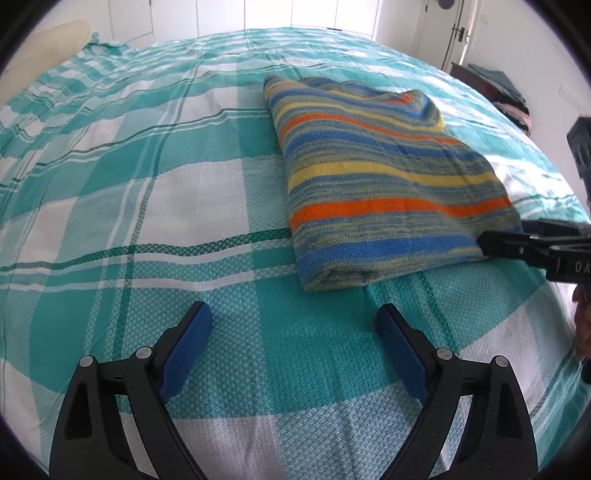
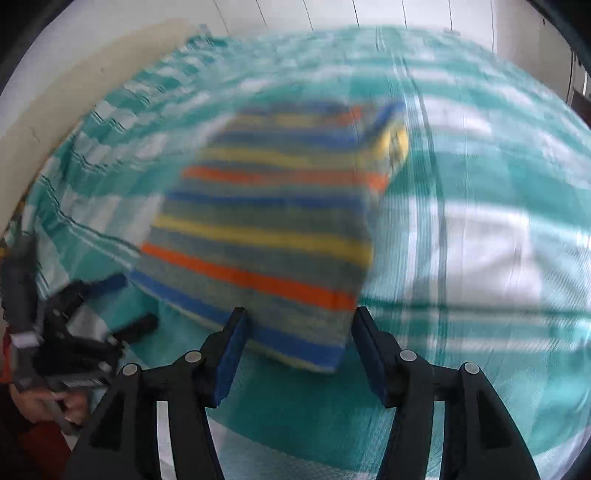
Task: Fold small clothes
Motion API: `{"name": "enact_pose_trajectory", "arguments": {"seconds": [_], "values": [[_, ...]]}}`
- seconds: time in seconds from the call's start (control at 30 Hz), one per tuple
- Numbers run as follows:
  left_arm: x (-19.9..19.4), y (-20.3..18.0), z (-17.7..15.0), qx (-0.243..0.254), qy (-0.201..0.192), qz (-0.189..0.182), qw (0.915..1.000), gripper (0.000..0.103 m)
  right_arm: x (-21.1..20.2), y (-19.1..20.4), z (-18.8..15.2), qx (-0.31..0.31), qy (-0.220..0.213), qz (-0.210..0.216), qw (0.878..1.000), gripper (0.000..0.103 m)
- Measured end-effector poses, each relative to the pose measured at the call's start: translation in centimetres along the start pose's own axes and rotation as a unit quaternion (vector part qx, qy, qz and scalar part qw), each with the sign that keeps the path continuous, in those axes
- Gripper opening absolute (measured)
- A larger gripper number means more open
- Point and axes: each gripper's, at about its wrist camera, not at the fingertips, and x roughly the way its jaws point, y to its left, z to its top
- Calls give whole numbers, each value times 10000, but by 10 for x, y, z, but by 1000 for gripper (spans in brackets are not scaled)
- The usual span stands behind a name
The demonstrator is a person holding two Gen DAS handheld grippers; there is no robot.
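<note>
A folded striped knit garment (image 1: 388, 184), banded in blue, yellow, orange and grey-green, lies on a teal-and-white checked bedspread (image 1: 166, 206), in the centre right of the left wrist view. Its folded edge faces the lower part of the frame.

The left gripper (image 1: 293, 325) sits at the bottom centre of that view, over bare bedspread just short of the garment's near edge. Its blue-padded jaws are spread wide and hold nothing.

The right gripper (image 1: 484, 242) enters the left wrist view from the right edge, its black tip at the garment's lower right corner; whether it touches the fabric cannot be told from there. In the right wrist view, which is blurred, the right gripper (image 2: 299, 325) has its jaws spread apart, with the garment's (image 2: 266, 221) near corner lying between the blue pads (image 2: 231, 354). The fingers are not pressed onto the cloth.

The left gripper (image 2: 122, 302) appears at the lower left of the right wrist view, held by a hand (image 2: 44, 404), beside the garment's left corner.

In the upper right of the left wrist view, a door (image 1: 460, 33) stands behind the bed, with a pile of clothes (image 1: 506, 92) on dark furniture nearby.
</note>
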Motion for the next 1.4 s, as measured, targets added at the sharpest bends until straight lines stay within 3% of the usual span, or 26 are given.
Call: {"name": "enact_pose_trajectory", "arguments": {"seconds": [0.13, 0.23, 0.3, 0.4, 0.47, 0.57, 0.6, 0.63, 0.67, 0.7, 0.77, 0.83, 0.9, 0.93, 1.0, 1.1, 1.17, 1.2, 1.23, 1.27, 1.3, 1.33, 1.37, 1.4], "values": [[-17, 8, 4, -126, 155, -120, 9997, 91, -13, -10, 0, 252, -38, 213, 9994, 58], [-39, 28, 20, -641, -255, -648, 9955, 92, -36, -24, 23, 289, -408, 362, 9981, 58], [-38, 37, 37, -841, -336, -747, 9931, 92, -41, -42, 47, 553, -563, 458, 9958, 59], [-20, 41, 64, -886, -350, -658, 9933, 92, -36, -64, 85, 884, -831, 645, 9905, 59], [-5, 38, 73, -766, -285, -564, 9951, 92, -27, -61, 115, 653, -924, 874, 9897, 56], [20, 27, 74, -474, -31, -409, 9980, 92, 1, -55, 149, 433, -707, 1264, 9885, 51], [26, 26, 71, -396, 53, -361, 9985, 92, 14, -58, 157, 476, -586, 1231, 9895, 51], [33, 24, 67, -315, 158, -303, 9989, 92, 32, -66, 163, 549, -441, 934, 9931, 51], [34, 24, 64, -266, 174, -291, 9991, 92, 43, -70, 164, 588, -335, 649, 9956, 44], [33, 25, 61, -245, 129, -311, 9991, 92, 54, -80, 162, 693, -202, 373, 9967, 28], [25, 31, 57, -282, 138, -377, 9988, 92, 52, -99, 159, 1088, -331, 489, 9923, 24], [15, 42, 55, -438, 64, -530, 9976, 92, 29, -114, 148, 1455, -644, 471, 9861, 28], [9, 52, 55, -724, -62, -852, 9937, 92, 9, -126, 132, 1742, -868, 703, 9784, 61], [11, 55, 56, -912, -48, -1083, 9899, 92, 2, -132, 122, 1886, -919, 940, 9732, 67], [27, 53, 59, -1106, 191, -1438, 9832, 91, 9, -141, 108, 2160, -668, 1589, 9611, 68], [40, 39, 65, -1010, 253, -1467, 9837, 91, 41, -142, 102, 2400, -293, 2086, 9477, 66], [47, 28, 69, -961, 331, -1532, 9830, 91, 53, -139, 106, 2470, -461, 2179, 9431, 66], [48, 24, 71, -940, 366, -1624, 9815, 90, 60, -137, 111, 2638, -588, 2392, 9326, 66], [49, 19, 73, -898, 435, -1712, 9802, 81, 67, -135, 115, 2743, -591, 2594, 9241, 64], [50, 16, 75, -842, 501, -1735, 9799, 54, 75, -130, 121, 2780, -518, 2775, 9182, 54], [51, 13, 78, -765, 592, -1704, 9806, 42, 83, -123, 128, 2668, -375, 2795, 9216, 32], [50, 14, 81, -724, 641, -1586, 9826, 29, 87, -116, 133, 2541, -272, 2631, 9303, 22], [47, 16, 83, -739, 625, -1590, 9825, 17, 85, -109, 136, 2391, -261, 2409, 9403, 22], [41, 19, 84, -786, 597, -1641, 9815, 15, 76, -101, 139, 2221, -395, 2255, 9478, 22]]}}
